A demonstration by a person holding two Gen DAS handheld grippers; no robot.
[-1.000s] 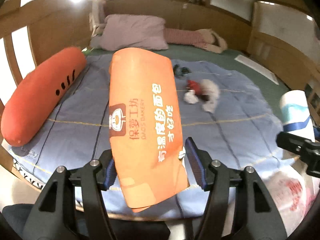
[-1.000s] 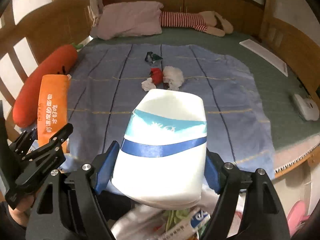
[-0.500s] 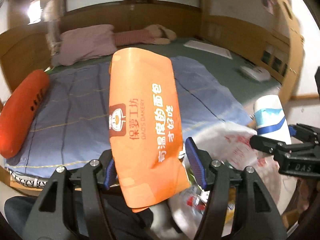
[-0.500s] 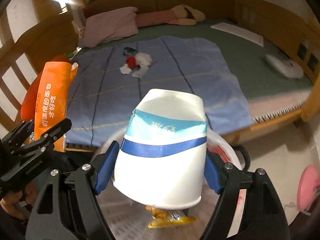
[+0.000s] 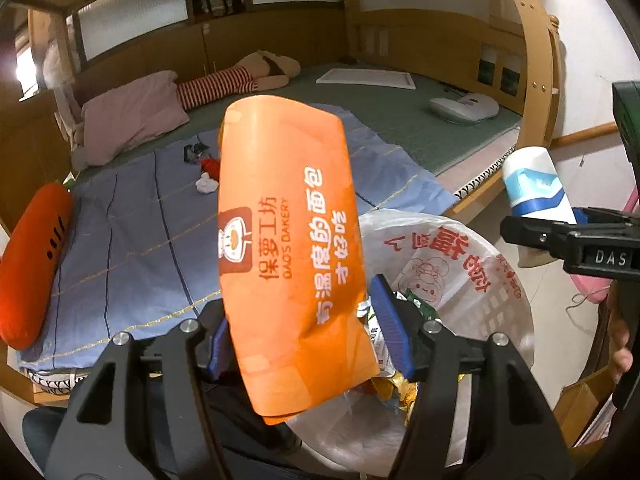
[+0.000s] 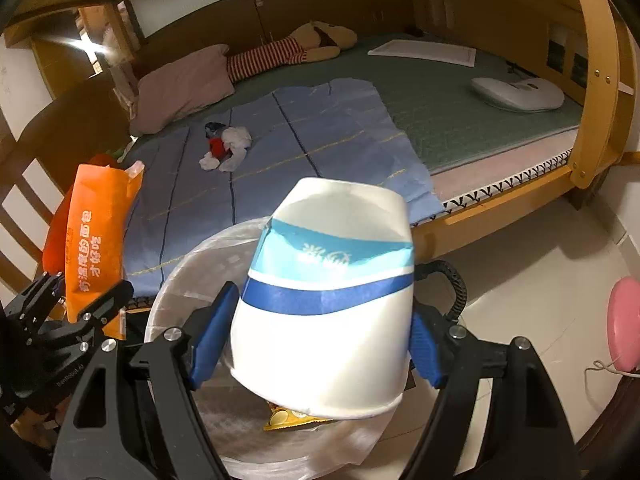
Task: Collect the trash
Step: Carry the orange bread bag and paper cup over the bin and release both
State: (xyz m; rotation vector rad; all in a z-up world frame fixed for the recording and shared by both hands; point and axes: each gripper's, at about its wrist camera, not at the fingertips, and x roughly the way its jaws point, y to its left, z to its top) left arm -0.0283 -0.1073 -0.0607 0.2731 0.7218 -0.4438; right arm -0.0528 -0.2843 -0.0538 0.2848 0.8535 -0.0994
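My left gripper [image 5: 304, 332] is shut on an orange bakery bag [image 5: 288, 240] and holds it upright at the near left rim of a white bin lined with a printed plastic bag [image 5: 452, 272]. My right gripper [image 6: 316, 340] is shut on a white paper cup with blue bands [image 6: 332, 300], bottom away from the camera, over the bin [image 6: 188, 280]. The cup [image 5: 536, 188] and the bag [image 6: 96, 236] each show in the other wrist view. Crumpled tissues and a red scrap [image 6: 226, 146] lie on the blue sheet.
The bin holds wrappers [image 6: 288, 418]. The wooden bed frame [image 6: 592, 92] stands behind it. On the bed lie a carrot-shaped cushion [image 5: 32, 264], a pink pillow [image 5: 132, 120], a striped plush [image 6: 296, 48] and a white device [image 6: 520, 94]. A pink object [image 6: 624, 324] is on the floor at right.
Both grippers have swung right, away from the bed and over the bin, each still holding its item. The bin now fills the lower part of both views.
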